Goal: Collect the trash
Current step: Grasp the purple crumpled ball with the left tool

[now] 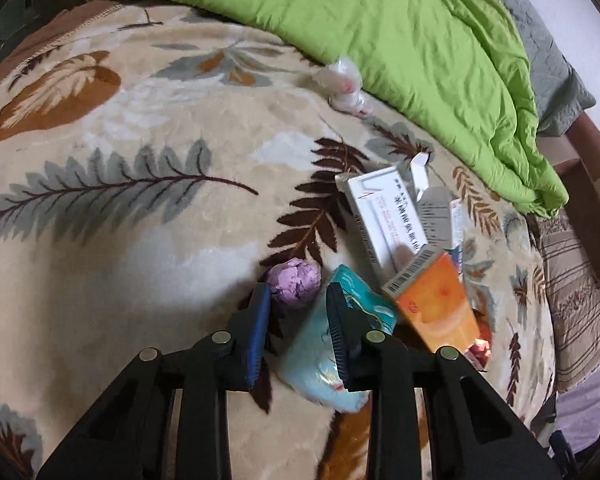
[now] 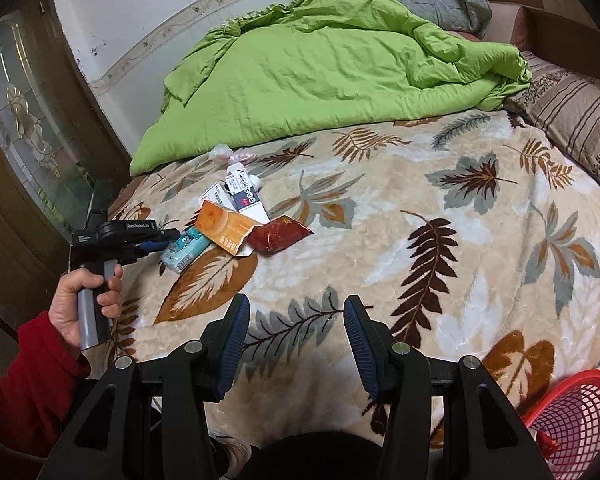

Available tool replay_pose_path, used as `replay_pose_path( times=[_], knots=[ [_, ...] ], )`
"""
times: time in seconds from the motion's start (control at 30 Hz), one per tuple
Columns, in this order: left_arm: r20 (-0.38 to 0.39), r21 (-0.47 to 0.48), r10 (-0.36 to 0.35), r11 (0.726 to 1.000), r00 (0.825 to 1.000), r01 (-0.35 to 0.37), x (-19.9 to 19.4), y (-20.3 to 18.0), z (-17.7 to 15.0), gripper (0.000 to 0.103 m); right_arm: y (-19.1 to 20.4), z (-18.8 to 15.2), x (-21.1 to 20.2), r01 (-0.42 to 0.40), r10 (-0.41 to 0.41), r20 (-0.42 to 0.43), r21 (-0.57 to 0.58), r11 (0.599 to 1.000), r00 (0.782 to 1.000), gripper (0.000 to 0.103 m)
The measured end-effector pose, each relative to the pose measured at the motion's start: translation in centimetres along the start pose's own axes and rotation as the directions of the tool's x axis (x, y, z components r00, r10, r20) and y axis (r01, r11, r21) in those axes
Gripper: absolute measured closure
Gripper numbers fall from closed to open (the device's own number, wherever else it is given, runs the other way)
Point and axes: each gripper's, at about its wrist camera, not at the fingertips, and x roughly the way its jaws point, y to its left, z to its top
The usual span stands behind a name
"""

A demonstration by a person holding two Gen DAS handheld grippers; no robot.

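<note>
Trash lies on a leaf-patterned blanket (image 2: 380, 240). My left gripper (image 1: 298, 296) is open, low over a light blue packet (image 1: 320, 360), with a crumpled purple paper ball (image 1: 296, 286) just past its left finger. Beside them lie an orange carton (image 1: 436, 304), white medicine boxes (image 1: 388, 216), a red wrapper (image 1: 480, 350) and crumpled clear plastic (image 1: 344, 84). In the right wrist view the blue packet (image 2: 184, 250), orange carton (image 2: 228, 230), red wrapper (image 2: 278, 234) and the left gripper (image 2: 156, 244) show. My right gripper (image 2: 296, 320) is open and empty above the blanket.
A green quilt (image 2: 320, 68) is bunched at the far side of the bed, with grey and striped pillows (image 2: 576, 116) to its right. A red mesh basket (image 2: 576, 420) stands at the lower right. A glass-panelled door (image 2: 28, 128) is at the left.
</note>
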Motion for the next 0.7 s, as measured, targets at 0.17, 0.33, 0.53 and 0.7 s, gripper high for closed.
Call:
replay_pose_path(
  times=[0.17,0.33,0.53,0.7],
  knots=[
    [0.011,0.01,0.008,1.0,1.0,-0.008,0.7,0.3,0.2,0.075,0.6,1.0,2.3,-0.031,0.032,-0.036,0.006,0.999,0.999,0.05],
    [0.06,0.018,0.011,1.0,0.998,-0.012,-0.1,0.2,-0.2,0.081,1.0,2.5,5.6,-0.069,0.073,-0.077,0.05,0.996,0.994,0.05],
    [0.163,0.065,0.009,0.998,0.987,-0.02,-3.8,-0.8,-1.4,0.081,0.2,5.2,10.1,-0.131,0.159,-0.11,0.222,0.966,0.981,0.048],
    [0.246,0.113,0.009,0.993,0.969,-0.037,-7.2,-2.4,-3.3,0.081,-0.1,6.5,13.8,-0.117,0.171,-0.133,0.341,0.933,0.976,0.048]
  ],
)
